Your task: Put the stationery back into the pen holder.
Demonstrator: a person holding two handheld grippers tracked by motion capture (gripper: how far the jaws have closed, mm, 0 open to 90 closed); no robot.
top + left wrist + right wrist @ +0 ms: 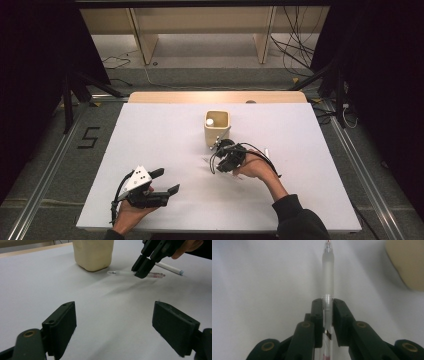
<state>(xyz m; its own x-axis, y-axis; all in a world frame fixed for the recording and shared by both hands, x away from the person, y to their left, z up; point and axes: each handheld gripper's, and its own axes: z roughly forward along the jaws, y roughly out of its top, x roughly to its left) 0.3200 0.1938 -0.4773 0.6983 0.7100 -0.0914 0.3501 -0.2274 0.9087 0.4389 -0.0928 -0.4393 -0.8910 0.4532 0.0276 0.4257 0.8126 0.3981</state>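
Translucent plastic pen [328,277] clenched mid-barrel by right gripper [327,312], lying on white table [165,150] beside cream cup [217,127].
Seen from left gripper [113,322], released and idle: light, stiff, likely slippery; best grasped mid-barrel.

Your left gripper [162,189] is black, topped by a grey three-cornered plate [138,178] carrying a few dark dots, possibly screw holes; the high view is too coarse to confirm. A black cable [116,200] trails from it. Its jaws are flat, matt black blocks on brass-coloured pivot pins [28,333]. Your right gripper [219,147] is likewise black, with looping black cable [262,156] and brass-ringed pivots [267,346] on its linkage. Your right arm wears a dark sleeve [297,217].
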